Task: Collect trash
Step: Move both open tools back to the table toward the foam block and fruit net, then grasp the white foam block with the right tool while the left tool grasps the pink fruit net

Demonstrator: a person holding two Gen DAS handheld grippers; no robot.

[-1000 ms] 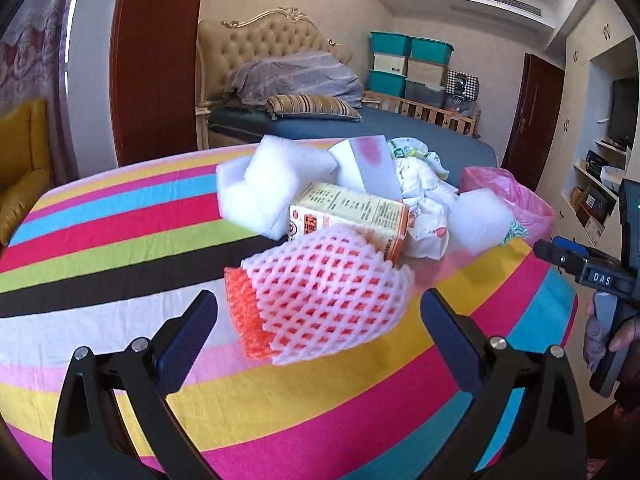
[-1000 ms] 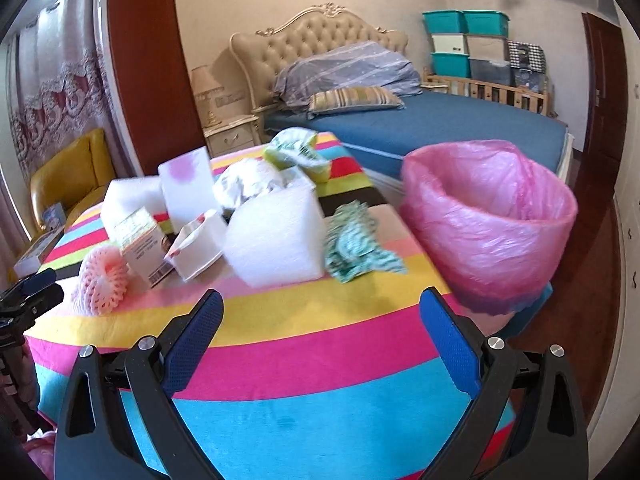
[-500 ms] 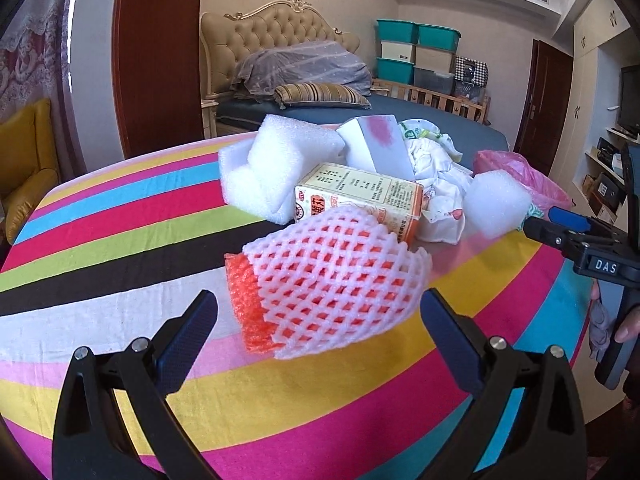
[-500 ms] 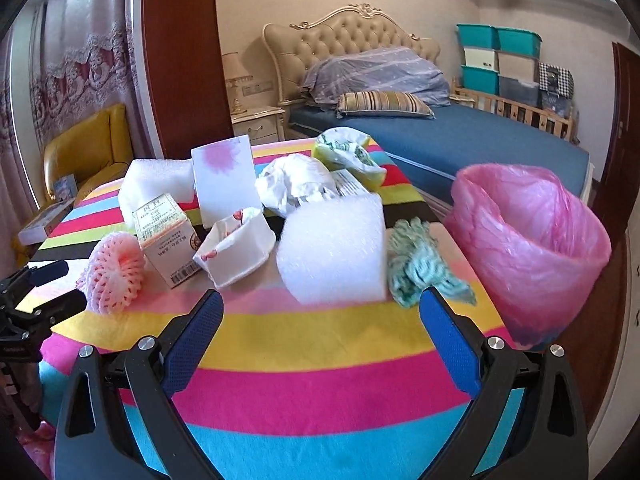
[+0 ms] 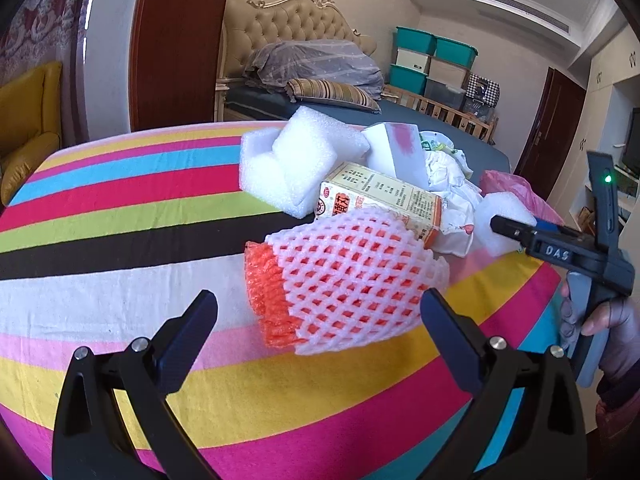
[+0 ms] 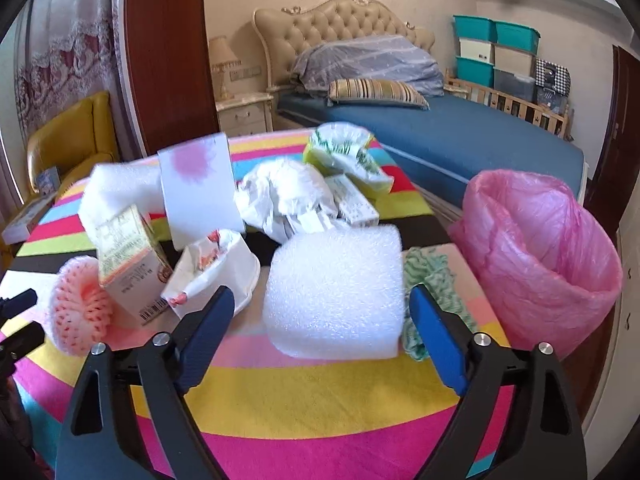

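Observation:
Trash lies piled on a round table with a striped cloth (image 5: 120,216). My left gripper (image 5: 320,320) is open, its jaws either side of a pink foam fruit net (image 5: 352,276), not touching. Behind it stand a carton (image 5: 380,200) and white foam pieces (image 5: 296,160). My right gripper (image 6: 320,312) is open, its jaws flanking a white foam block (image 6: 336,292). The pink bag-lined bin (image 6: 536,256) stands right of the table. The fruit net also shows in the right wrist view (image 6: 78,308), with the carton (image 6: 128,264), crumpled paper (image 6: 284,196) and a green cloth (image 6: 432,280).
A bed (image 6: 440,132) with pillows lies behind the table. A yellow armchair (image 6: 72,140) stands at the left, stacked storage boxes (image 6: 496,52) at the back right. In the left wrist view the right gripper (image 5: 560,252) reaches in from the right.
Both grippers moved forward toward the trash pile: the left closer to the fruit net, the right swung left and closer to the foam block. Both stayed open.

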